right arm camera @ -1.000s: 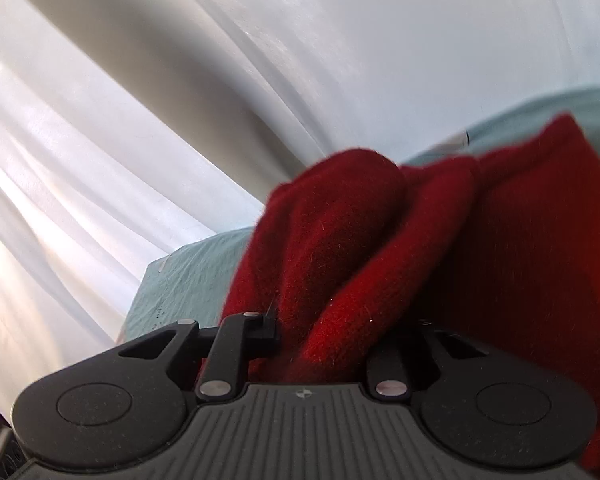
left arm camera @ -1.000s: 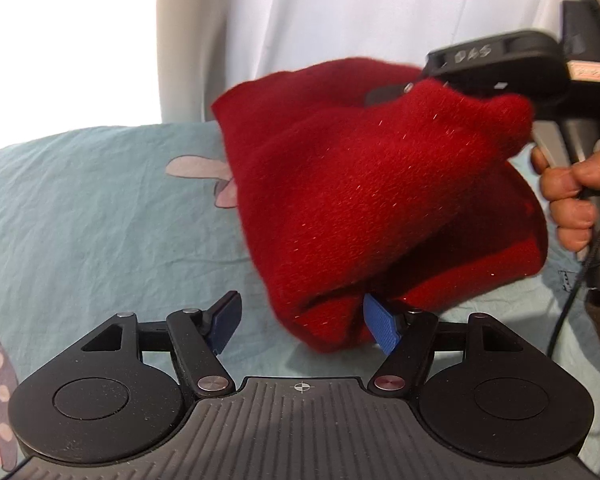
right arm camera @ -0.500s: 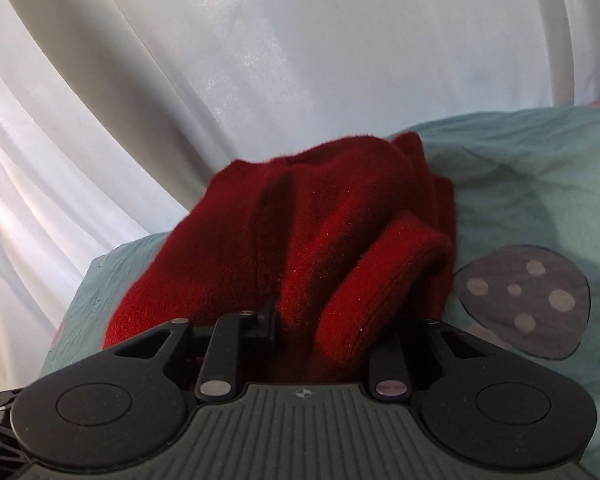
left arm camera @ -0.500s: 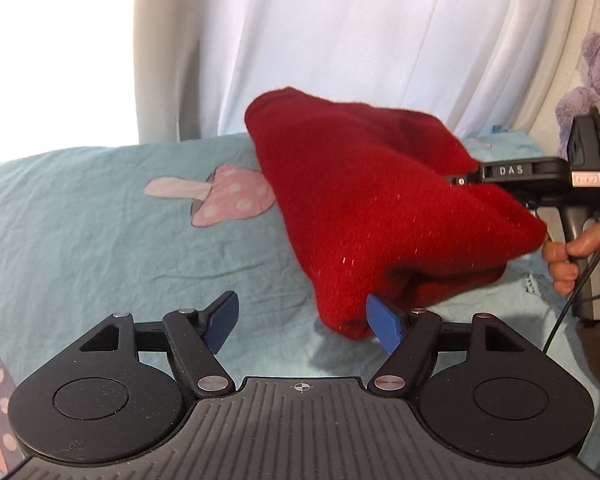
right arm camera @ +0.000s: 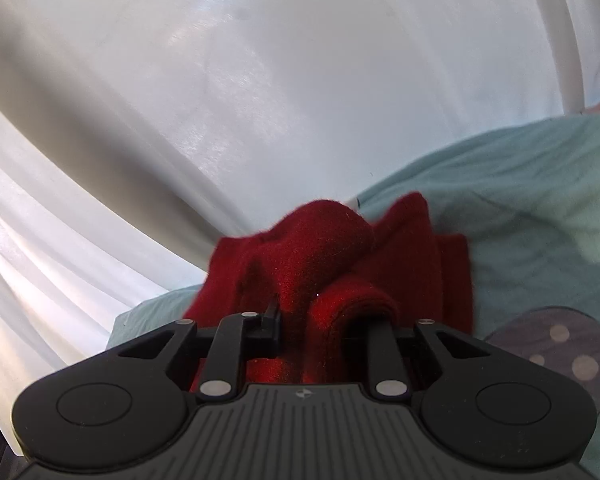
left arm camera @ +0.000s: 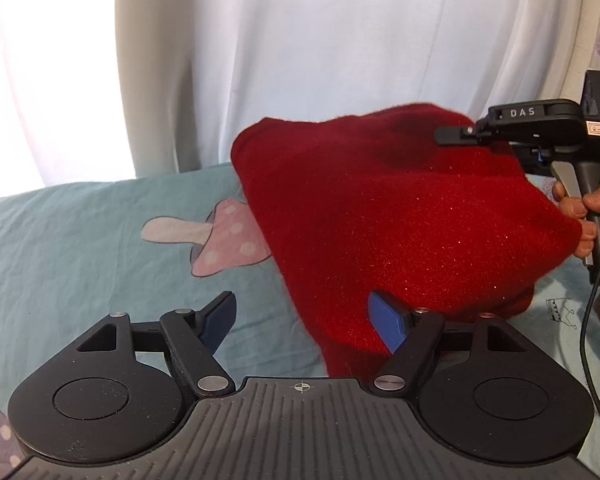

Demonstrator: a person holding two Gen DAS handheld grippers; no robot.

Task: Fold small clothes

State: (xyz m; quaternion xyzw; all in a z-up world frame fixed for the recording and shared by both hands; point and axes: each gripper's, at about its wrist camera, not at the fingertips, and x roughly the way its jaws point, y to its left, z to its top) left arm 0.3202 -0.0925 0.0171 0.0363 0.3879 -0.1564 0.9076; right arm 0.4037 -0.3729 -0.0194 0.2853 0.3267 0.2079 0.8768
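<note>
My right gripper (right arm camera: 324, 320) pinches the red knit (left arm camera: 400, 216); left gripper (left arm camera: 302, 320) spread beside it; lay it flat mid-bedsheet (left arm camera: 80, 240).

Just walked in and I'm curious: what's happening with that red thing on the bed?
A person is folding a red knit garment over a mushroom-print bedsheet. The right gripper is clamped on bunched fabric, holding it up. The left gripper is open, its right finger touching the garment's lower edge.

Red knit garment (right arm camera: 320, 264) hides the right tongs' (right arm camera: 324, 320) fingertips.
</note>
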